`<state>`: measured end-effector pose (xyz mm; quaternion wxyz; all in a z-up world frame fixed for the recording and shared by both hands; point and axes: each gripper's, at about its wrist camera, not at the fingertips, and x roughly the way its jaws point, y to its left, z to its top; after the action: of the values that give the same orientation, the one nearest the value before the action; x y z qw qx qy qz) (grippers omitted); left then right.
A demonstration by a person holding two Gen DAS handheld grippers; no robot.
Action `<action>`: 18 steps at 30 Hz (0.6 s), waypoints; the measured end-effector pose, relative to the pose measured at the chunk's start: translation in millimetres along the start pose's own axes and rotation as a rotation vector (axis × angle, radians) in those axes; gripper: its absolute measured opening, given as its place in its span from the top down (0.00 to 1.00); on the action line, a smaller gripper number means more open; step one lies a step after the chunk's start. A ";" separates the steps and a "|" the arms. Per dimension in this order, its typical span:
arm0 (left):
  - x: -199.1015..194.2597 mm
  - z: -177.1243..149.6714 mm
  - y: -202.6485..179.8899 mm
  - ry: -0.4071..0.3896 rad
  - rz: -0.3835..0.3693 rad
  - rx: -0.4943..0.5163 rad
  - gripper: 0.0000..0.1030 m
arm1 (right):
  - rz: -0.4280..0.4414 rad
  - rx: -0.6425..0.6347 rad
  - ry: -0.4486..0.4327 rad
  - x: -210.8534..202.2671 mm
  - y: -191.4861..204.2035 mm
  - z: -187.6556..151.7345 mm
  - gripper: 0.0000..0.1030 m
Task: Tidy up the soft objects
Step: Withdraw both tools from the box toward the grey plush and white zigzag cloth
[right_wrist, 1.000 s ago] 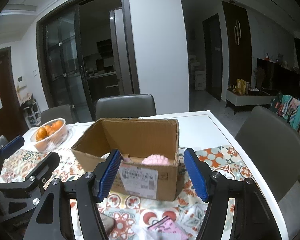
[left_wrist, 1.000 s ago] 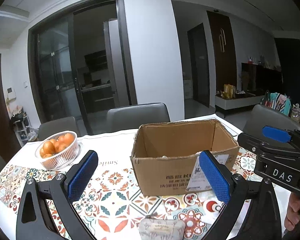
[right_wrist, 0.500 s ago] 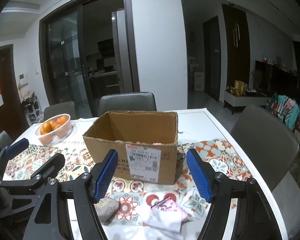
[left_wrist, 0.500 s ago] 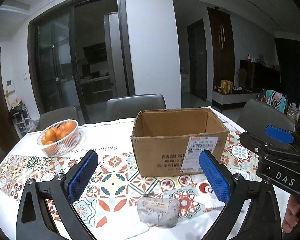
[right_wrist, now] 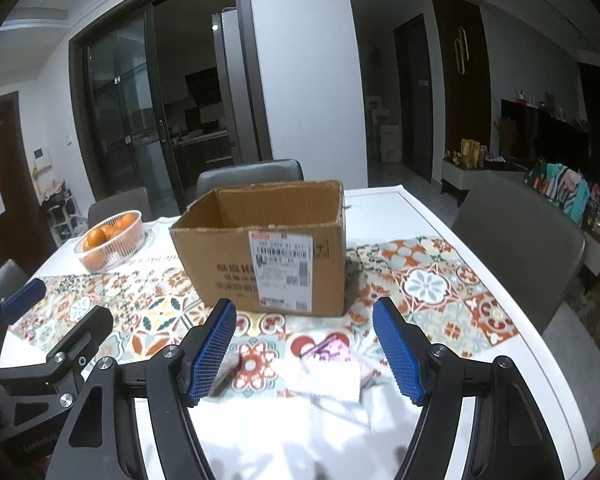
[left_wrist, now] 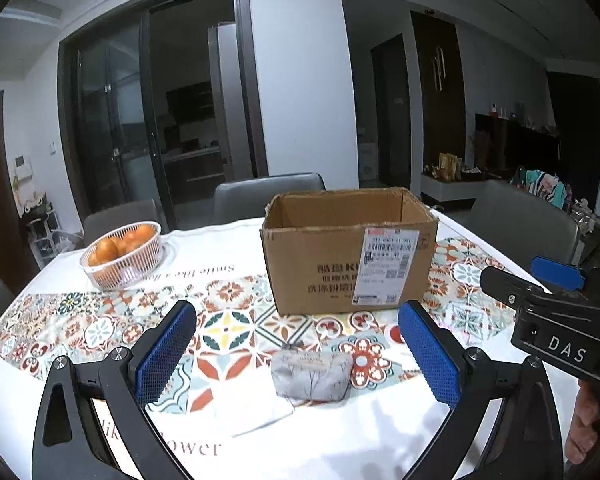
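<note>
left hand-held gripper [left_wrist: 296,354] wide apart, grey pouch [left_wrist: 311,375] between its fingers

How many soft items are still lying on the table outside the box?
2: a grey pouch in front of the cardboard box, and a pink packet to its right. Others may sit inside the box, unseen.

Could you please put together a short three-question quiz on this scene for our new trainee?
1. True or false: the left tongs are clamped on the grey pouch.
2. Multiple choice: the white basket holds A) oranges, B) socks, C) nothing.
3. Short answer: which side of the cardboard box carries the shipping label: the one facing the cameras or the far one?

Key: 1. False; both the left and right tongs are open and empty. 2. A. 3. The side facing the cameras.
</note>
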<state>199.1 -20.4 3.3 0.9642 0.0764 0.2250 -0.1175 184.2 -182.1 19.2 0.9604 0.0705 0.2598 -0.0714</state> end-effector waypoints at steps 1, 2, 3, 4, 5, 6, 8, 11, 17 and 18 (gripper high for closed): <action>-0.6 -3.1 -0.2 0.003 -0.004 0.000 0.00 | -0.004 0.004 0.004 -0.8 -0.5 -4.0 0.30; -0.5 -6.5 -0.4 0.009 -0.009 0.000 0.00 | -0.009 0.003 0.004 -1.3 -1.1 -5.4 0.30; 0.4 -9.1 -0.5 0.015 -0.013 0.002 0.00 | -0.019 0.002 0.003 -2.0 -1.2 -8.9 0.30; 0.8 -11.6 -0.8 0.022 -0.018 0.003 0.00 | -0.022 0.002 0.004 -2.6 -1.4 -10.6 0.30; 2.2 -14.6 -0.7 0.032 -0.026 0.003 0.00 | -0.025 0.004 0.007 -2.8 -1.5 -13.4 0.30; 3.9 -17.9 -0.3 0.043 -0.032 0.002 0.00 | -0.028 0.007 0.012 -2.7 -1.6 -16.6 0.30; 6.0 -24.5 0.1 0.053 -0.038 0.004 0.00 | -0.039 0.013 0.027 -1.2 -1.6 -23.4 0.30; 11.7 -35.2 -0.6 0.075 -0.046 0.024 0.00 | -0.043 0.005 0.057 3.6 0.5 -33.5 0.30; 30.0 -55.2 -3.5 0.136 -0.045 0.061 0.00 | -0.044 -0.006 0.124 19.5 2.0 -51.2 0.30; 33.0 -57.5 -3.6 0.144 -0.045 0.062 0.00 | -0.047 -0.003 0.132 22.2 1.7 -54.2 0.30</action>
<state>203.0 -18.8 -63.0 0.9398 0.1092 0.2919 -0.1404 177.0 -173.3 -38.3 0.9394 0.0675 0.3242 -0.0889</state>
